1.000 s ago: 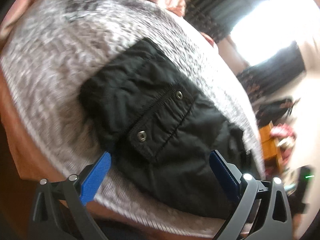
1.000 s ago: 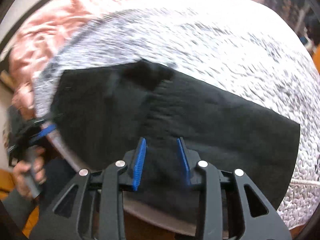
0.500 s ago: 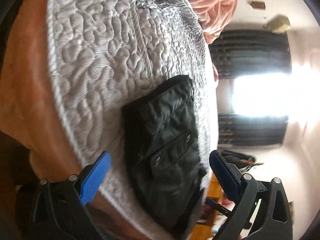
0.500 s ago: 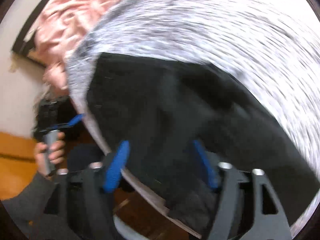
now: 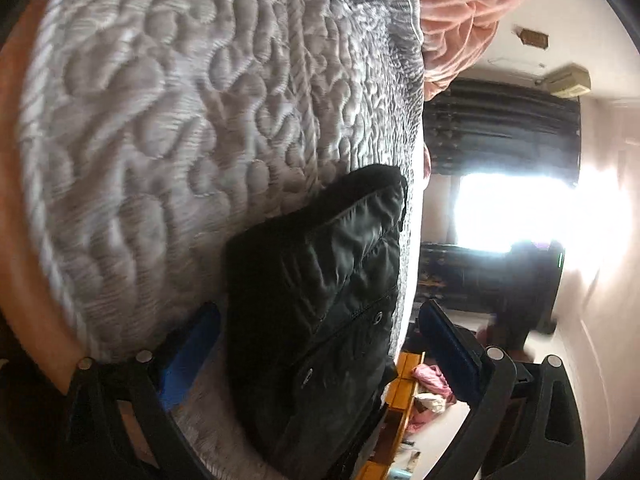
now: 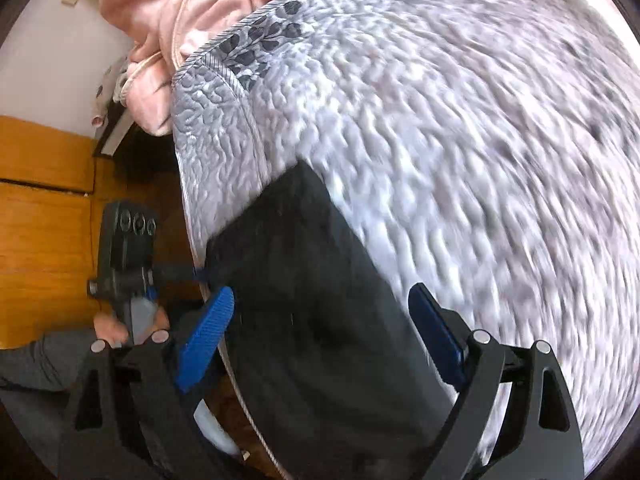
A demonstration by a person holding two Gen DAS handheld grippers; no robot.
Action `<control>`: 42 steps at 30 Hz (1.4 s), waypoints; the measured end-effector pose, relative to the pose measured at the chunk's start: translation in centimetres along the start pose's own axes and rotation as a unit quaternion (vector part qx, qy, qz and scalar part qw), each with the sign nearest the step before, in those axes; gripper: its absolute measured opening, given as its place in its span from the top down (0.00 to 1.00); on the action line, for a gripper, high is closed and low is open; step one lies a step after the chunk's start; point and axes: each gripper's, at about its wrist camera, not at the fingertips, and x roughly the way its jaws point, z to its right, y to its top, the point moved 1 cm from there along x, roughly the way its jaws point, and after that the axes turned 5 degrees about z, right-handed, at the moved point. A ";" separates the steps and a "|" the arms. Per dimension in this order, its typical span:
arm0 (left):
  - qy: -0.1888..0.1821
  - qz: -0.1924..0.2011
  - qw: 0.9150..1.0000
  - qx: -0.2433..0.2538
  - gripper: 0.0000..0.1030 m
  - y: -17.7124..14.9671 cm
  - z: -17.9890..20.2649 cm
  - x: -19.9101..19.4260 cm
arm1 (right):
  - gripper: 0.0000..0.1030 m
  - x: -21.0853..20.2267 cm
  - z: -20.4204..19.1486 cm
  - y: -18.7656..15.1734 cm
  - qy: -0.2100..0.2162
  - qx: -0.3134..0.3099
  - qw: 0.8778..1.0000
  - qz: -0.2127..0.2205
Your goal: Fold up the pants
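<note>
Black folded pants (image 5: 320, 304) lie on a grey quilted mattress (image 5: 160, 120), close to its edge. Snap buttons on a pocket flap show in the left wrist view. My left gripper (image 5: 320, 340) is open and low at one end of the pants, its blue pads on either side and not touching the cloth. My right gripper (image 6: 322, 332) hovers over the other end of the pants (image 6: 312, 300). Its jaws are opening, and the cloth lies below them, not pinched.
Pink bedding (image 6: 172, 20) is bunched at the mattress's far corner (image 5: 460, 20). A hand (image 6: 116, 326) holds the left tool beside the bed, over a wooden floor (image 6: 40, 220). Dark curtains and a bright window (image 5: 520, 208) lie beyond the bed.
The right gripper's jaws went from nearly shut to wide and swept sideways along the pants toward the mattress edge. The left gripper rolled and sank closer to the pants' end, staying open.
</note>
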 end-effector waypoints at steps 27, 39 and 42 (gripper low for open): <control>0.077 0.017 0.994 0.074 0.67 -2.5 5.1 -1.4 | 0.76 2.6 -4.2 2.8 0.009 -0.101 0.994 -0.051; 0.055 0.031 0.962 0.264 0.69 -9.5 18.7 -4.4 | 0.77 -12.6 -6.9 -5.0 -0.029 -0.101 0.992 0.065; 0.054 0.028 0.954 0.292 0.69 -11.4 20.6 -5.0 | 0.77 -15.2 -7.1 -7.2 -0.038 -0.094 0.991 0.087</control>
